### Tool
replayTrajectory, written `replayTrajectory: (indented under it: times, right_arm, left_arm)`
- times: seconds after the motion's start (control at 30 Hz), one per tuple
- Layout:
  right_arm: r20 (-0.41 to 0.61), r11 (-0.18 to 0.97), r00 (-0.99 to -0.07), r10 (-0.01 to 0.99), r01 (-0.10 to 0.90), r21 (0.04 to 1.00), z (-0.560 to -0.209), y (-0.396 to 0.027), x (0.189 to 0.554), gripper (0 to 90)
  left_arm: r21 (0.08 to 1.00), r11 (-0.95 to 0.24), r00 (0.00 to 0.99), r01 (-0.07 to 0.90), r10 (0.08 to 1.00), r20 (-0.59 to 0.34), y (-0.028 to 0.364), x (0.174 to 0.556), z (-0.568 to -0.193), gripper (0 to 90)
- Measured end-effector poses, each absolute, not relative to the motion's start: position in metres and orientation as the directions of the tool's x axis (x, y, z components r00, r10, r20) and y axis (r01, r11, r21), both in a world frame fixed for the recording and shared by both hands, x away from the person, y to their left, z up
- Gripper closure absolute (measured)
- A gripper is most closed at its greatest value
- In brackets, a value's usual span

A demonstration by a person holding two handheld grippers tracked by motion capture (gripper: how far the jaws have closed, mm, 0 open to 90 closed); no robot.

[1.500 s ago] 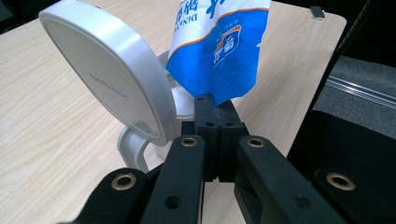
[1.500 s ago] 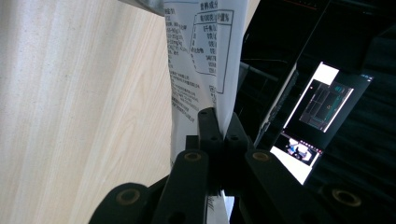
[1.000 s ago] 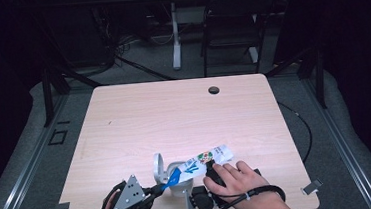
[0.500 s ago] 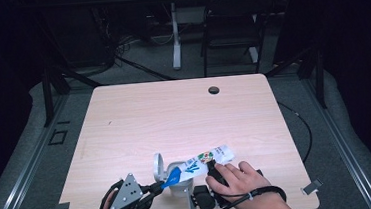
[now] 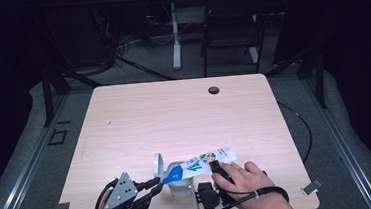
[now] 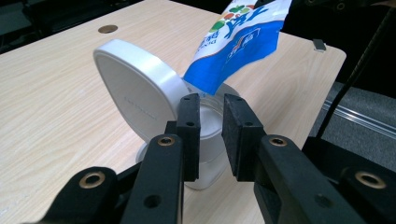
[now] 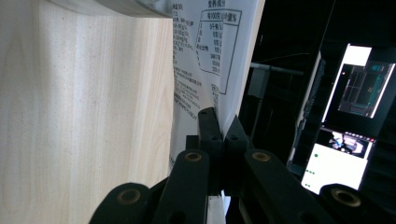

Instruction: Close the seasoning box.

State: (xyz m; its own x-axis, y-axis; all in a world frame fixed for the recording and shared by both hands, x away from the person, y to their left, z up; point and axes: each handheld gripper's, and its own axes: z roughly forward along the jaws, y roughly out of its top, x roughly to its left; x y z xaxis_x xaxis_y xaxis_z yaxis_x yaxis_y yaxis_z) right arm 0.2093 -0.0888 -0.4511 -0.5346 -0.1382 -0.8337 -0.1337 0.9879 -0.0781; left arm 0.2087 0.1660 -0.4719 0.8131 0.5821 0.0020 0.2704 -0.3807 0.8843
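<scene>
At the near edge of the pale wooden surface [image 5: 140, 123] stands a small white plastic container [image 5: 181, 185] with its round hinged lid [image 6: 135, 95] flipped up on the left side. A blue and white printed plastic pouch [image 5: 203, 162] slants over it, the blue end dipping at the container's mouth and the white end raised toward the right. The right gripper [image 7: 219, 126] has its jaws pressed together on the pouch's white end, pinching the sheet (its printed back shows in the right gripper view). The left gripper [image 6: 211, 135] sits just near-left of the container, and its jaws have just been opening: they now stand a little apart with nothing clamped between them, the container's rim showing through the gap just beyond the tips. A small dark hole [image 5: 214, 89] marks the far side of the surface.
</scene>
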Motion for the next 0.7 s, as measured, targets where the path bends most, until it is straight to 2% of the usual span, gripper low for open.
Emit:
replayTrajectory:
  times: [0.03,0.17,0.63,0.7]
  right_arm:
    - [-0.833,0.987,-0.532,-0.151,-0.126,-0.099,-0.449,-0.089,0.209,90.0]
    - [-0.828,0.991,-0.551,-0.098,-0.129,-0.031,-0.451,-0.093,0.213,90.0]
    - [-0.799,0.992,-0.601,0.024,-0.085,0.093,-0.449,-0.105,0.22,90.0]
    - [-0.787,0.986,-0.613,0.063,-0.086,0.146,-0.448,-0.108,0.221,90.0]
  left_arm:
    - [0.889,-0.368,0.814,0.272,0.581,-0.009,0.168,0.209,-0.471,75.4]
    - [0.89,-0.362,0.808,0.278,0.589,-0.013,0.175,0.206,-0.469,73.5]
    - [0.886,-0.336,0.76,0.319,0.649,-0.027,0.206,0.209,-0.478,70.9]
    - [0.884,-0.329,0.756,0.332,0.654,-0.04,0.21,0.211,-0.482,70.7]
